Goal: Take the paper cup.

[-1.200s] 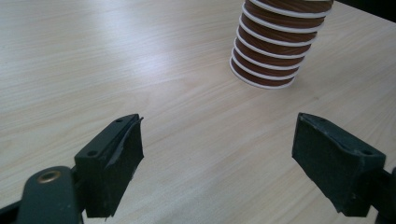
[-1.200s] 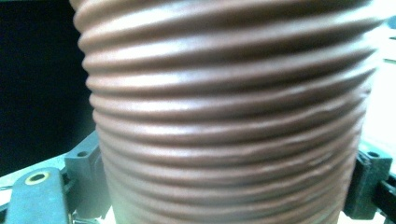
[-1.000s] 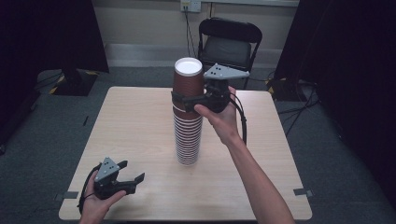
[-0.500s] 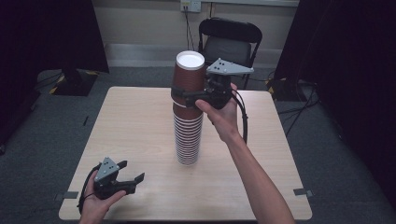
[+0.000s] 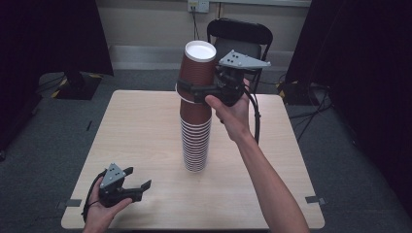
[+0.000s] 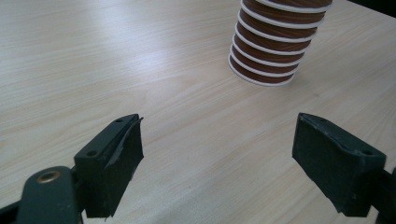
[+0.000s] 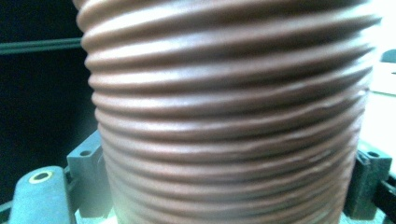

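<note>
Both grippers are black: the right gripper (image 5: 194, 91) carries a grey three-cornered plate dotted with small holes, the left gripper (image 5: 137, 187) a smaller one. Black cables trail off each. Forearms are bare, no sleeves.

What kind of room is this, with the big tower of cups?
Probably a lab or studio set up for recording. A plain wooden table stands on grey carpet, black curtains hang at both sides, and a folding chair waits behind the cup stack.

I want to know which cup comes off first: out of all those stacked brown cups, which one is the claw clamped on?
The topmost cup, the one whose white inside shows. The right claw grips its ribbed wall, and it stands raised above the nested stack on the table.
</note>
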{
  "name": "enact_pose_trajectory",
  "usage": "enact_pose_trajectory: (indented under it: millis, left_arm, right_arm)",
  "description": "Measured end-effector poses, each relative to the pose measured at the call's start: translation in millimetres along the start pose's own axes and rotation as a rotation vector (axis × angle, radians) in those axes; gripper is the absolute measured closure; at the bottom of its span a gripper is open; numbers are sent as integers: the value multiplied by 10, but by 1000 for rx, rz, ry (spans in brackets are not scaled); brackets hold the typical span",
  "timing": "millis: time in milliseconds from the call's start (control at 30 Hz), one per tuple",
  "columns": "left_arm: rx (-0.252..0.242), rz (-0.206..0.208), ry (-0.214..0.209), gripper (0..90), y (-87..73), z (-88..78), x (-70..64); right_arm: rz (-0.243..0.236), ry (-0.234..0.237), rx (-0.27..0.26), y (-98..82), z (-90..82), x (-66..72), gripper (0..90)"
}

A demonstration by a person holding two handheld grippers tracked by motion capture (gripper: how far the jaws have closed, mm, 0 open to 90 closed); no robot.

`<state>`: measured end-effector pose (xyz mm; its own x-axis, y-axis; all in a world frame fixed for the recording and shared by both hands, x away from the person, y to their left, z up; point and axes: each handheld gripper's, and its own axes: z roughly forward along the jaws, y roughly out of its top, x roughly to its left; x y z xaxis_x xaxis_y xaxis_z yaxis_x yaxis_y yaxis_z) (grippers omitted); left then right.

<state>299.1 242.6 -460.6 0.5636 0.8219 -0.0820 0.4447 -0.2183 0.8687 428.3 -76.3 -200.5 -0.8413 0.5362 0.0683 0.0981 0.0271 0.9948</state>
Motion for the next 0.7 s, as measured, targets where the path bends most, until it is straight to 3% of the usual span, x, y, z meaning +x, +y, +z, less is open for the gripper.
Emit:
enact_pose_trajectory:
  millis: [467,700]
  left_arm:
    - [0,-5,-1,160,-3,7,-4]
    - [-22,60,-2,176,2,0,-44]
  right_arm:
    - [9,8,-66,217,-112,-22,133]
    - [12,-21,-82,267,-191,-55,134]
